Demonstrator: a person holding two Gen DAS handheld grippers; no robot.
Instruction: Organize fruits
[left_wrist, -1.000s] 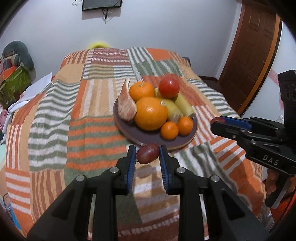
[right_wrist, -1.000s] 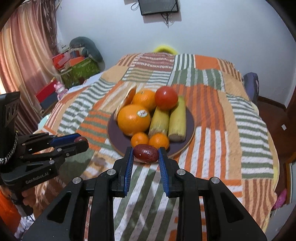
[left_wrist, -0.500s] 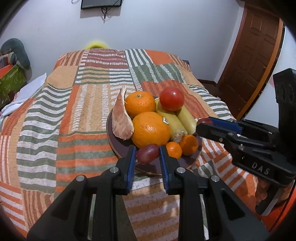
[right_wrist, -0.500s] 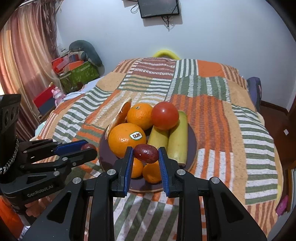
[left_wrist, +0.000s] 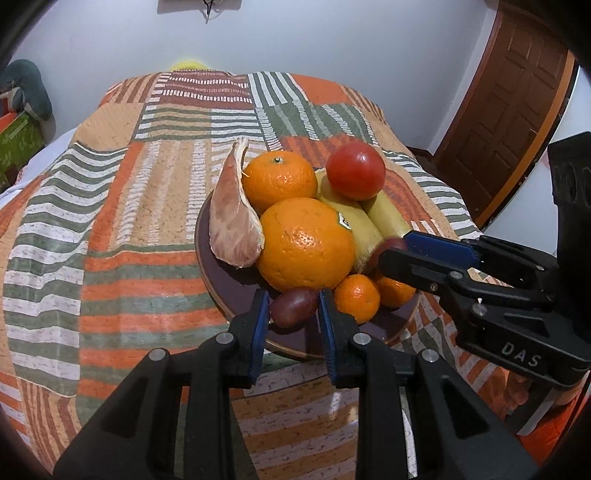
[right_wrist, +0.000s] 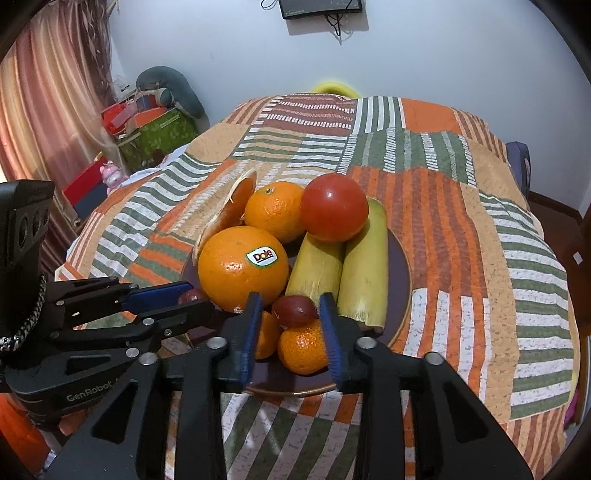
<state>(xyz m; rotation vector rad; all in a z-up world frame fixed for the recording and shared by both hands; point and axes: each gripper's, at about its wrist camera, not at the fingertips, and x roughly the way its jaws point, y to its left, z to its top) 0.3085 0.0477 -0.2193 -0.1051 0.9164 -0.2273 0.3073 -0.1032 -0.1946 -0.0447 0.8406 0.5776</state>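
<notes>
A dark round plate (left_wrist: 221, 284) (right_wrist: 400, 266) on the striped bedspread holds a big orange (left_wrist: 306, 245) (right_wrist: 242, 267), a tangerine (left_wrist: 279, 181), a red tomato (left_wrist: 355, 170) (right_wrist: 334, 206), two yellow corn cobs (right_wrist: 364, 266), small mandarins (left_wrist: 356, 297) (right_wrist: 303, 347) and a pomelo wedge (left_wrist: 234, 221). My left gripper (left_wrist: 293, 314) is shut on a dark red date (left_wrist: 293, 306) over the plate's near rim. My right gripper (right_wrist: 291, 317) is shut on another dark red date (right_wrist: 295, 309) above the mandarins, and it shows in the left wrist view (left_wrist: 391, 251).
The bedspread (left_wrist: 110, 258) covers the bed around the plate. A wooden door (left_wrist: 502, 110) stands at the right. Boxes and a green bag (right_wrist: 155, 136) are piled by the curtain at the left. My left gripper shows in the right wrist view (right_wrist: 192, 299).
Both grippers have moved forward with their dates, from over the bedspread in front of the plate to over the plate itself. The fruit on the plate has not moved.
</notes>
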